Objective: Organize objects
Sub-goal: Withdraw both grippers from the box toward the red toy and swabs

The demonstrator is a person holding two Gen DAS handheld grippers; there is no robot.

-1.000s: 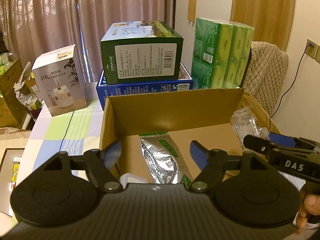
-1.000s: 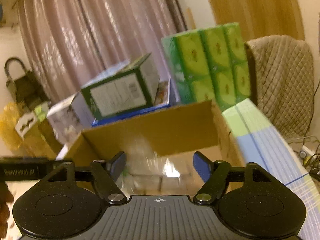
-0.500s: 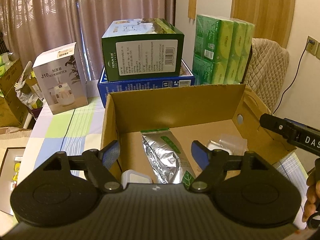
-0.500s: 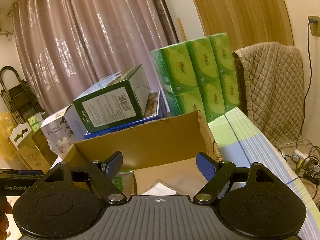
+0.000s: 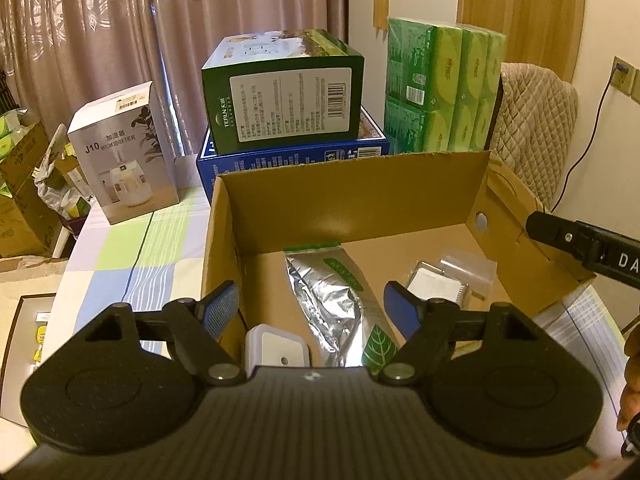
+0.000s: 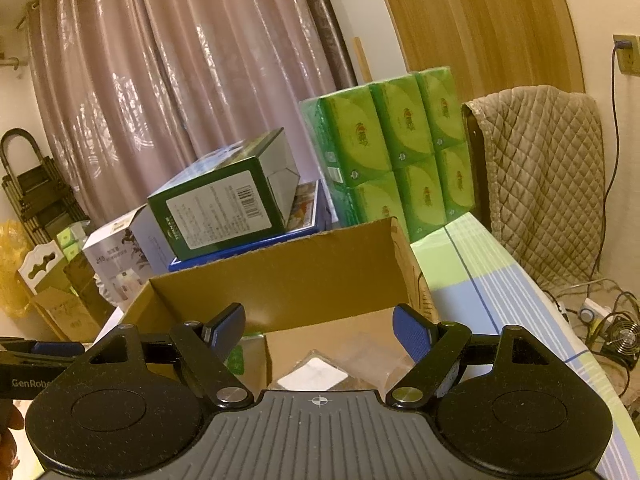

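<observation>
Left wrist view: open cardboard box (image 5: 352,184) on the checked tablecloth (image 5: 132,248), both grippers empty above it.

The left gripper (image 5: 312,310) hangs over the near rim with its jaws spread and nothing between them; the right gripper (image 6: 320,330) is likewise spread and empty. Inside the box lie a silver foil pouch (image 5: 332,300) flat along the middle, a clear packet (image 5: 452,280) near the right wall, and a small white device (image 5: 276,348) against the near edge. The items lie apart on the floor, probably so each stays reachable from above. Stacked cartons stand behind the box.
</observation>
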